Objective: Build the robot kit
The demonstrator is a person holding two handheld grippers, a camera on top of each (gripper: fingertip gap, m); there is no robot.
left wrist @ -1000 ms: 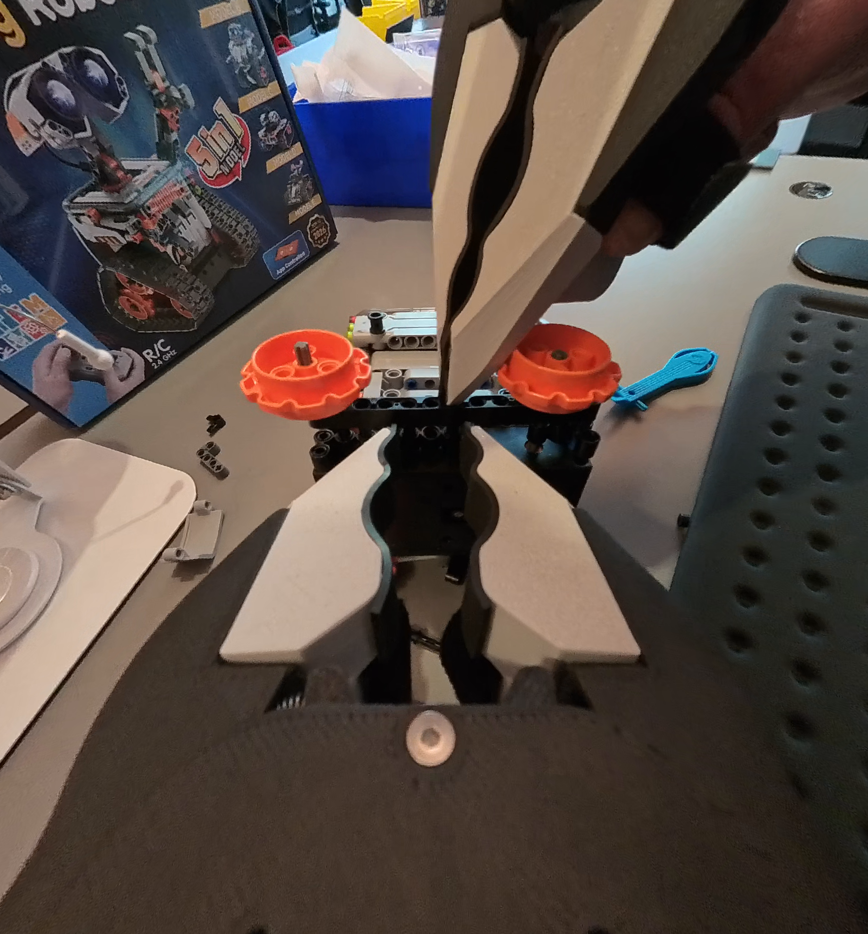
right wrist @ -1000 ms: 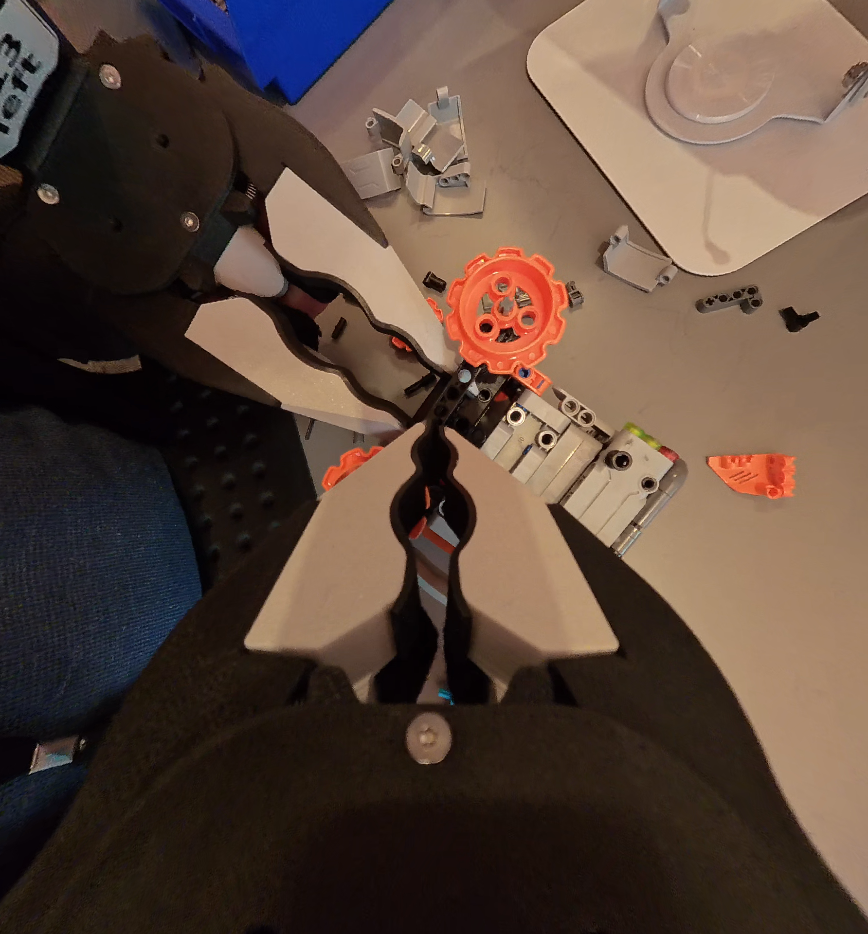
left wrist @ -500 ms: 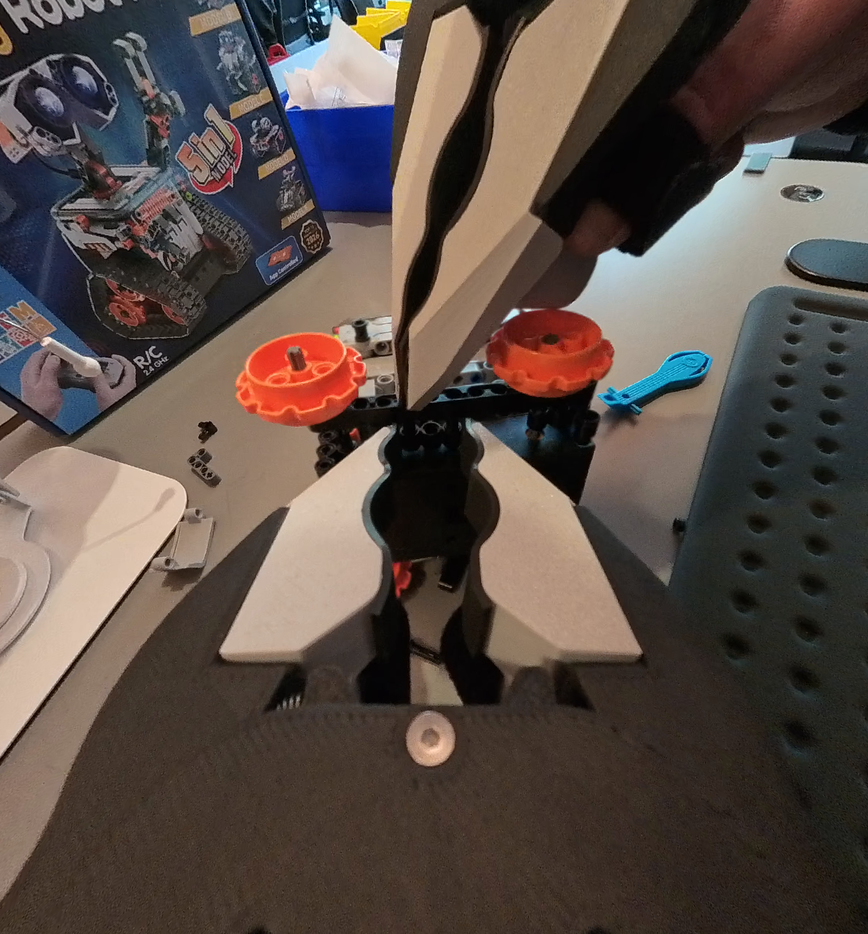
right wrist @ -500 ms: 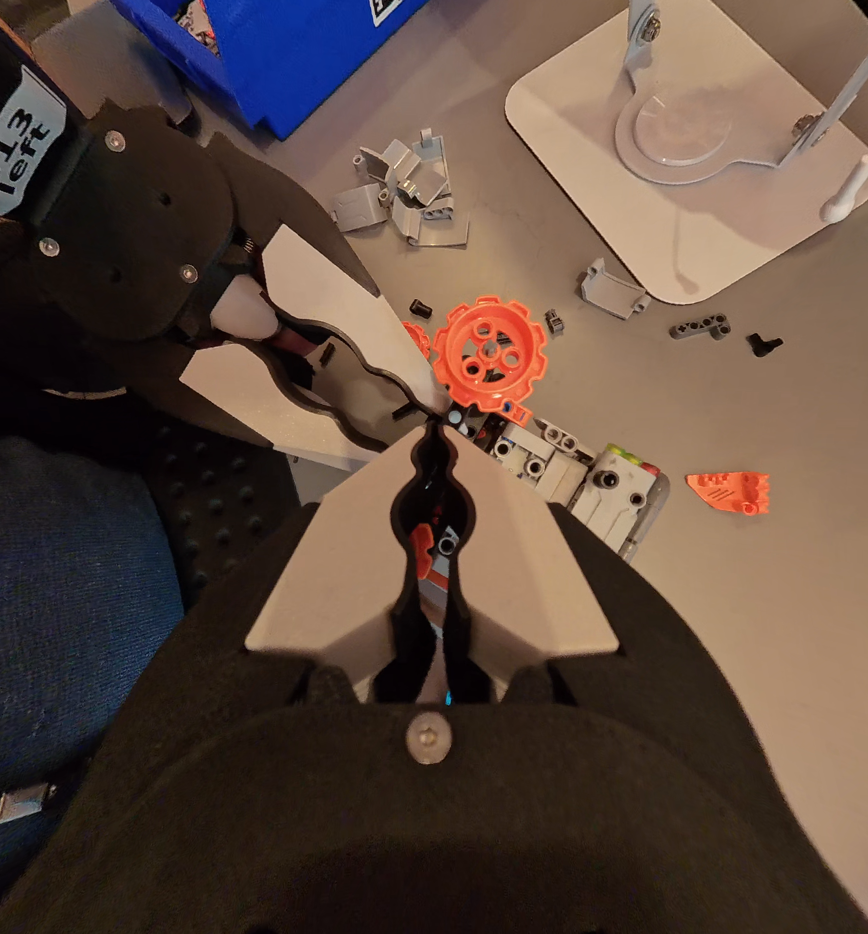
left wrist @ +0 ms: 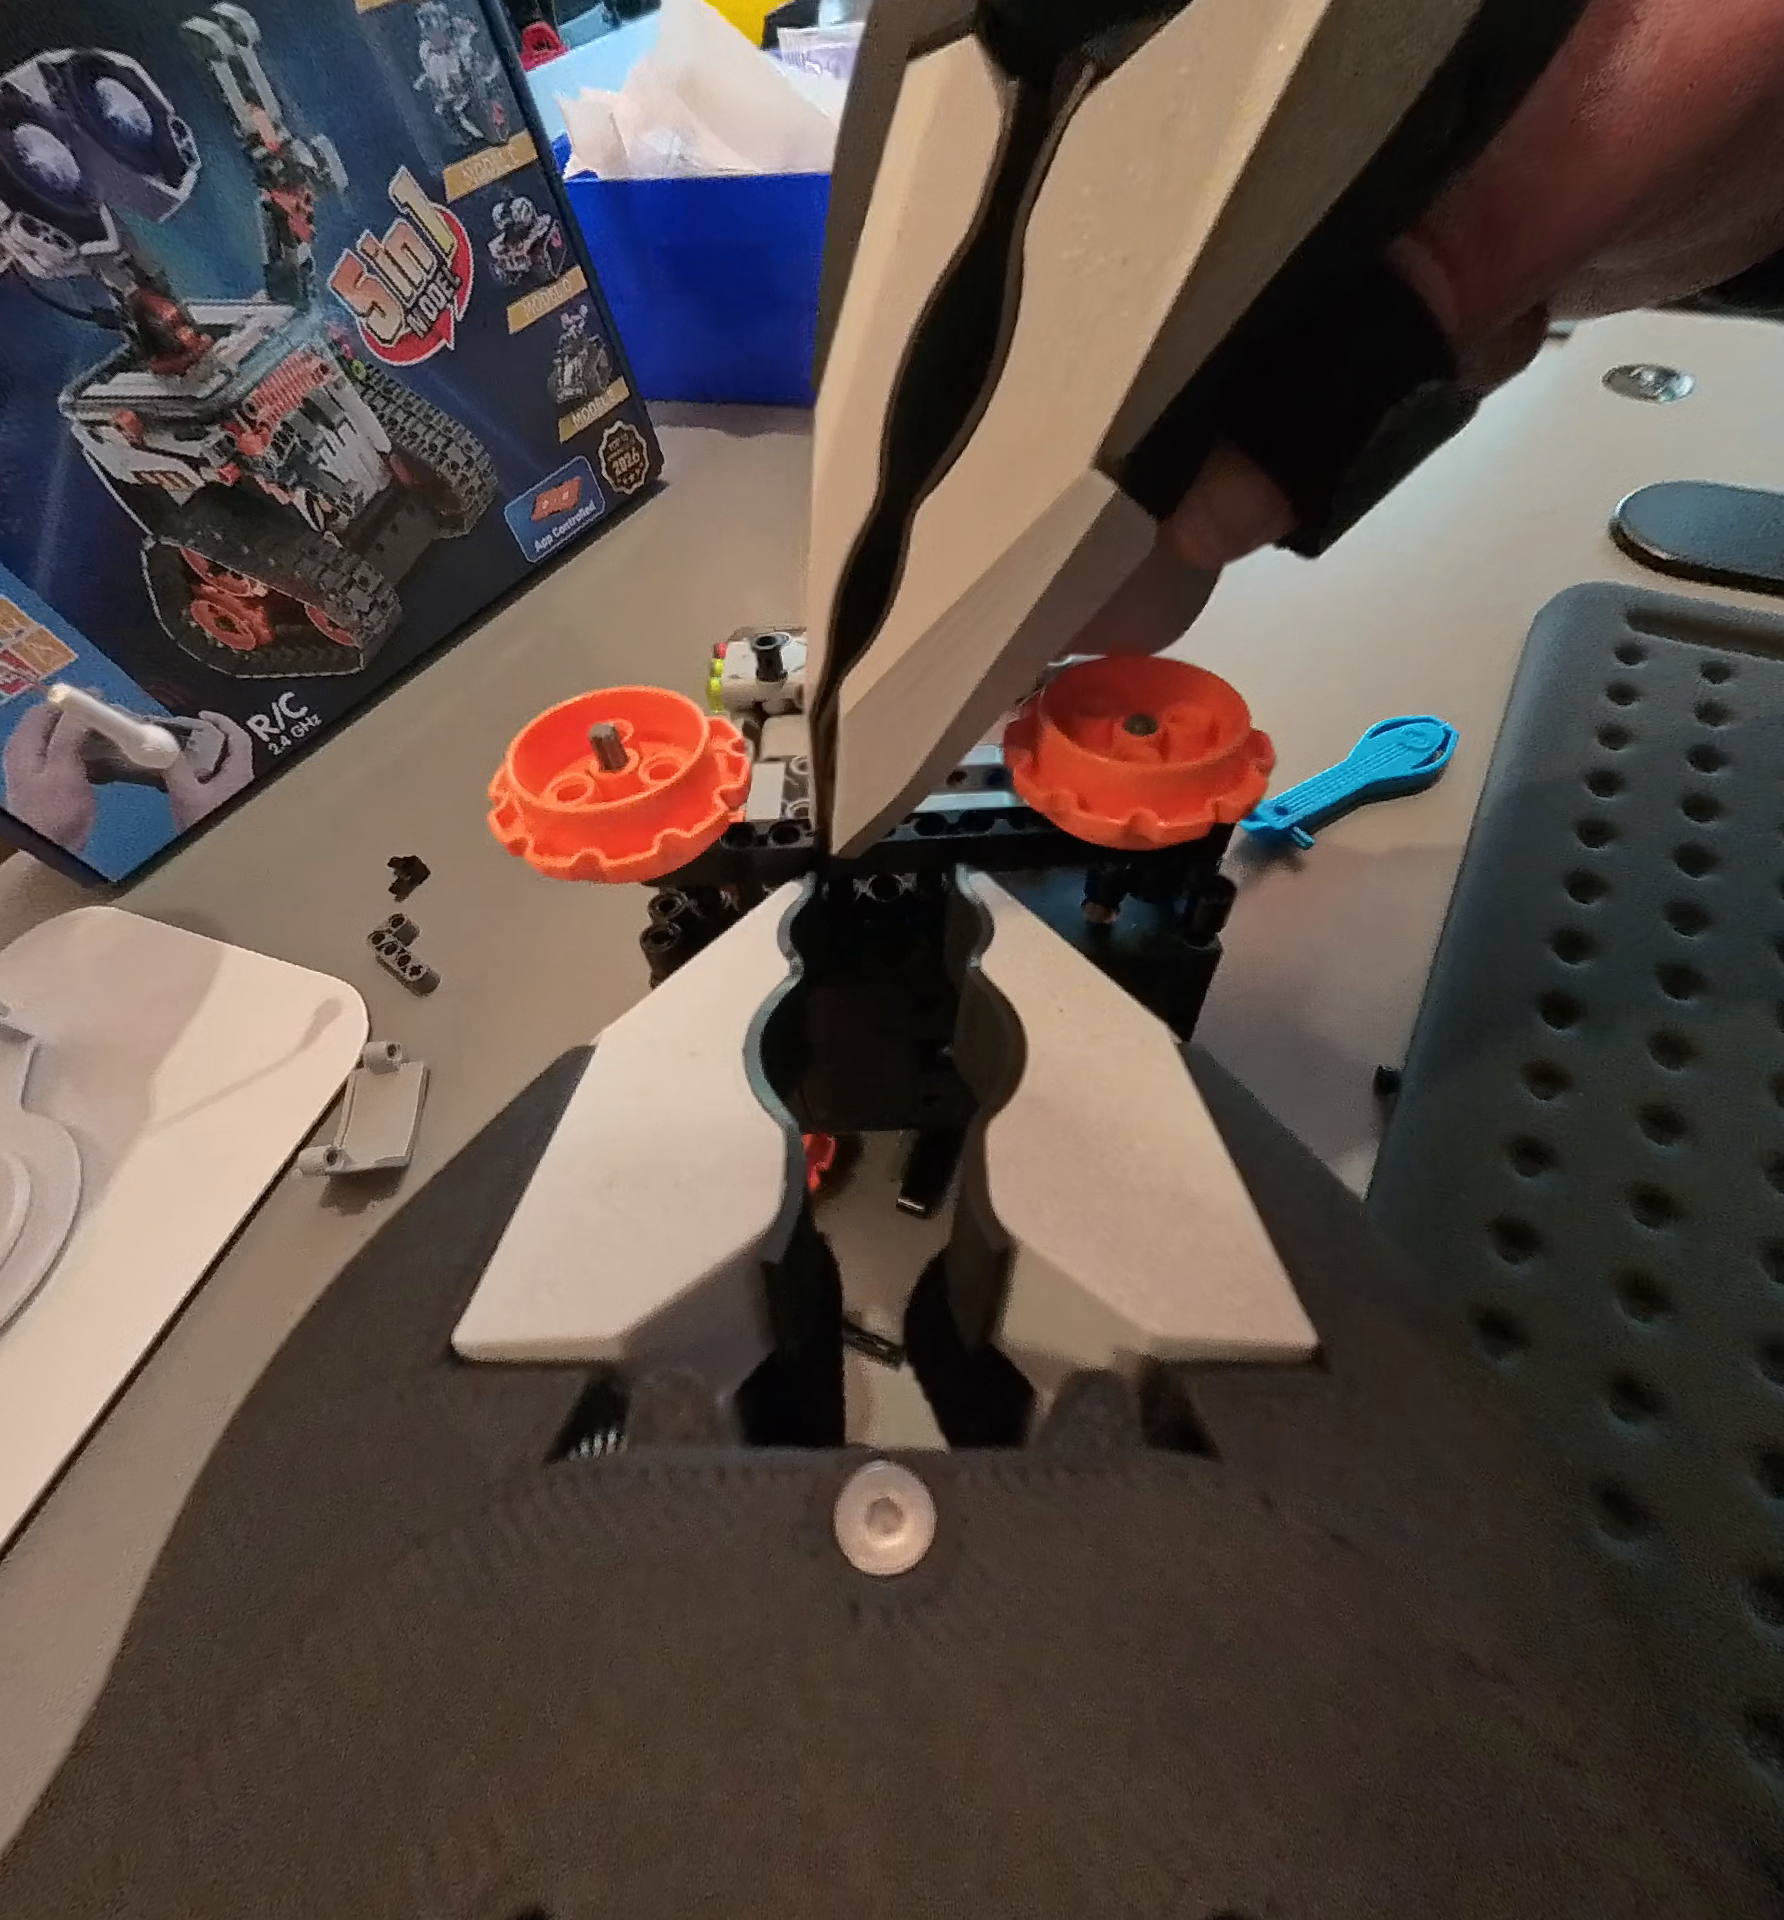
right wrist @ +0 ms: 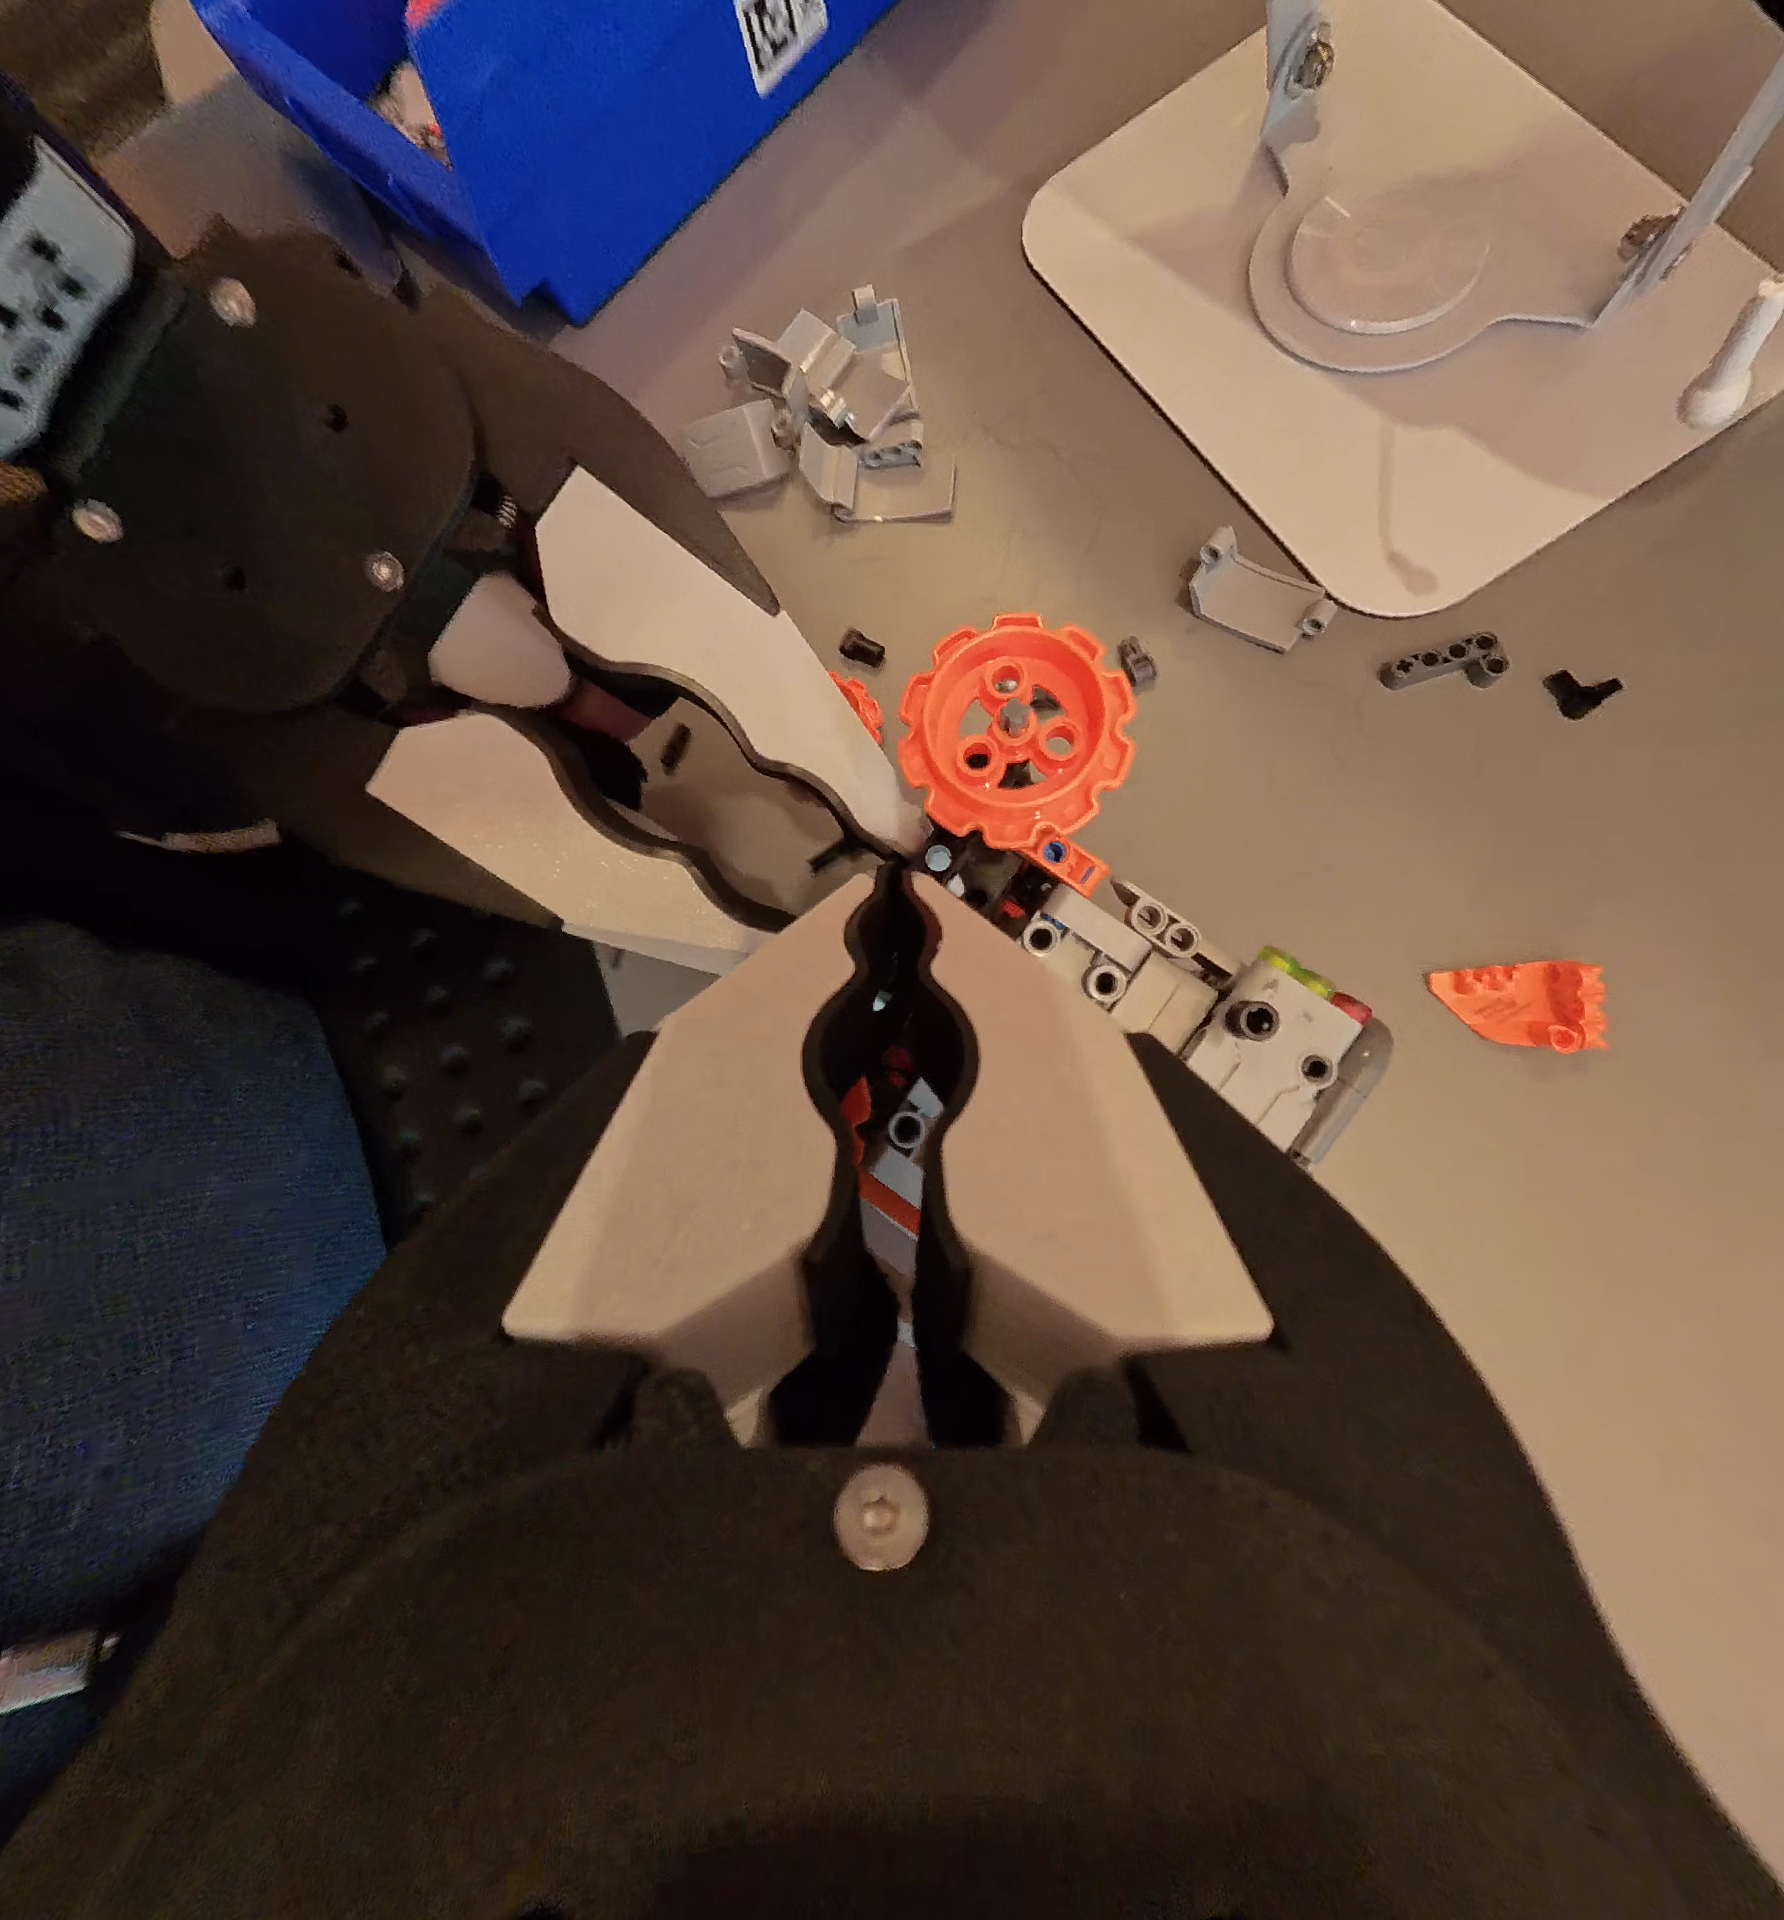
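The left tool is clamped on the black frame of a brick-built model standing on the grey surface. An orange wheel sits at its 10 o'clock and a second orange wheel at 2 o'clock. The right tool, fingertips nearly together, pinches the same frame from above. A blue key lies at 3 o'clock.

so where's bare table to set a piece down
Bare table right of the grey motor block, below the orange panel. Crowded around the orange gear wheel, where the left gripper and right gripper meet.
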